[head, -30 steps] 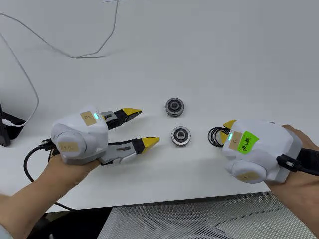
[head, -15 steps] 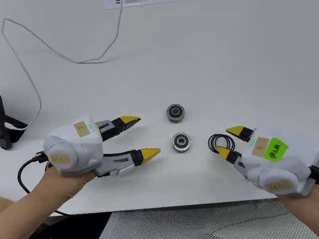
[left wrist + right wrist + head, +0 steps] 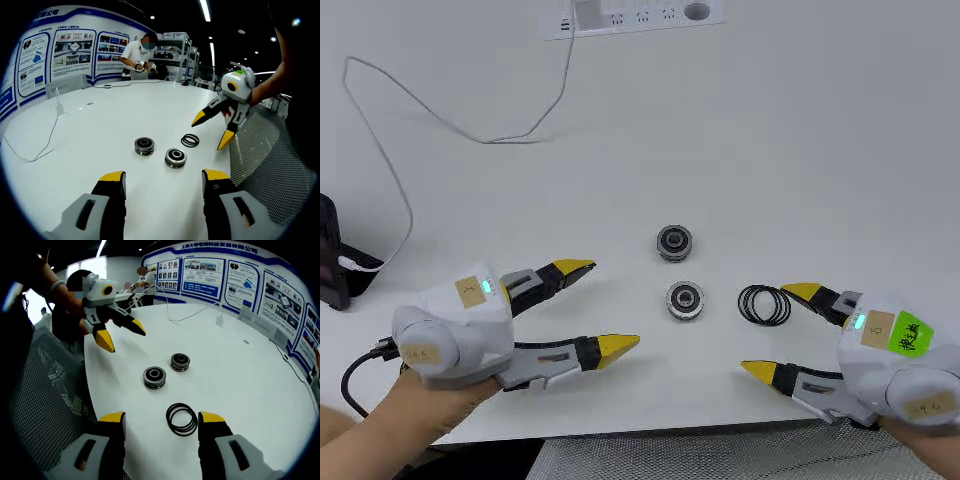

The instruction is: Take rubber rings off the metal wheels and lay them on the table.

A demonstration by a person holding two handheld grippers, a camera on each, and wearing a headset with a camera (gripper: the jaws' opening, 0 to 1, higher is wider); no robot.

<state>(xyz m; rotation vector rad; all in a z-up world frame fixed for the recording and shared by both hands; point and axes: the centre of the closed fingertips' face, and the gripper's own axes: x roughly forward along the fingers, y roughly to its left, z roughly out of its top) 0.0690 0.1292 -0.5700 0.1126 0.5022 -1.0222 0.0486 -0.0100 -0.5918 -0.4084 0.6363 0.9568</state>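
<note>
Left gripper (image 3: pixel 605 305) and right gripper (image 3: pixel 777 330) gape empty; rubber rings (image 3: pixel 763 304) lie beside near wheel (image 3: pixel 684 300) (we judge stripping largely done).

The left gripper (image 3: pixel 600 305) has a round white body, like a big smooth shell. Two dark grey jaws stick out of it, and each ends in a pointy yellow tip (image 3: pixel 572 266). It has two small tan stickers (image 3: pixel 470 291) with writing and a tiny blue-green light (image 3: pixel 488 288). A black cable (image 3: pixel 358 368) comes out of its back. The right gripper (image 3: pixel 780 331) looks the same: white, with yellow-tipped dark jaws and a little light. It also has a bright green sticker (image 3: pixel 908 335) with black writing.
</note>
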